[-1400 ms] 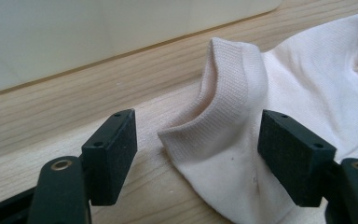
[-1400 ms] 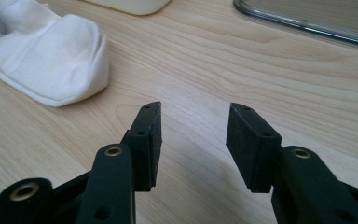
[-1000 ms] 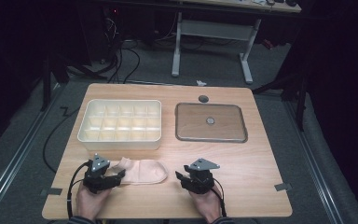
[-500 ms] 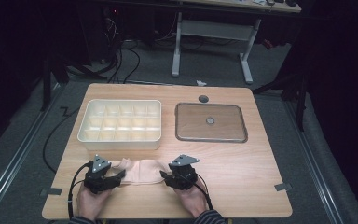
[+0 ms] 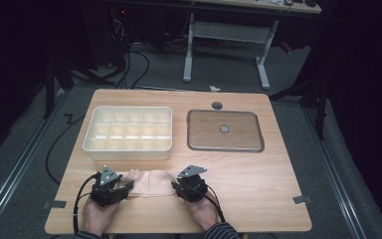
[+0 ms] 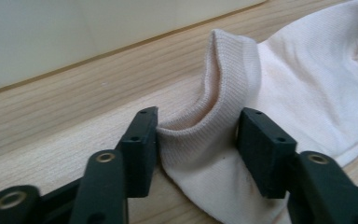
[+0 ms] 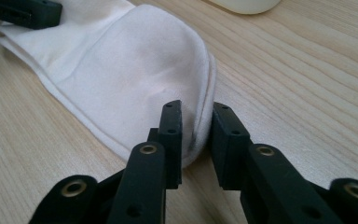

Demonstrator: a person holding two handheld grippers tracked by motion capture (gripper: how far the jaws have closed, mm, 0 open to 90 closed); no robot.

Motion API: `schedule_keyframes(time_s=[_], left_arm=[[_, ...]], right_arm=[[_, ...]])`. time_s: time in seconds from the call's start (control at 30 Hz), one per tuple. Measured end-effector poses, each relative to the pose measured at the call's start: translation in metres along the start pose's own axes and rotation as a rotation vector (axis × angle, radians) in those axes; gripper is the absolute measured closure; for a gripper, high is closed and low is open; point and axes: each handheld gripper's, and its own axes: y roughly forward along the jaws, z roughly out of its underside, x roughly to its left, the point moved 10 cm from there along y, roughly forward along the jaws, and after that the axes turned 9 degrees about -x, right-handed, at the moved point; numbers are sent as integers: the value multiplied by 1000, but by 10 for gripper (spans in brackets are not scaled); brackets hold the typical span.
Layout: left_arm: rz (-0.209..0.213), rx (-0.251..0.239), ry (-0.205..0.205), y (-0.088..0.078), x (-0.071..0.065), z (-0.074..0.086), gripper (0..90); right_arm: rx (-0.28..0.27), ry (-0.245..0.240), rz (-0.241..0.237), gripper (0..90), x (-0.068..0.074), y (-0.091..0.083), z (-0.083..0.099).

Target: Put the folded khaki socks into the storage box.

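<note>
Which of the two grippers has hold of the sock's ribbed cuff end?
The left gripper: its jaws bracket the sock's ribbed cuff. The right gripper pinches the smooth rounded toe end.

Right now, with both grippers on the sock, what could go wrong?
The right gripper pinches just the thin toe edge of the sock, so it might slip free on a lift. The left gripper has just been closing around the ribbed cuff, which bulges up between its jaws and could pop out.
</note>
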Motion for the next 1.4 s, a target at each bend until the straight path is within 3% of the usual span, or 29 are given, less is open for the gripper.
schedule_keyframes(time_s=[0.23,0.33,0.57,0.77,0.97,1.4], left_arm=[[56,18,2,0,-7,-1,709],[83,22,-23,1,-7,-2,770],[82,27,-27,-1,-7,-3,792],[122,-2,-41,-7,-13,-14,794],[145,-25,-29,-10,-21,-27,796],[210,-12,-3,5,-50,-40,797]], right_arm=[[0,-4,-26,833,1,0,0],[-3,-7,-18,860,1,-1,0],[-42,-8,-10,865,2,-2,-3],[-73,10,-9,866,-3,-11,-9],[-88,18,-6,866,-8,-22,-13],[-107,46,47,866,-32,-47,-7]])
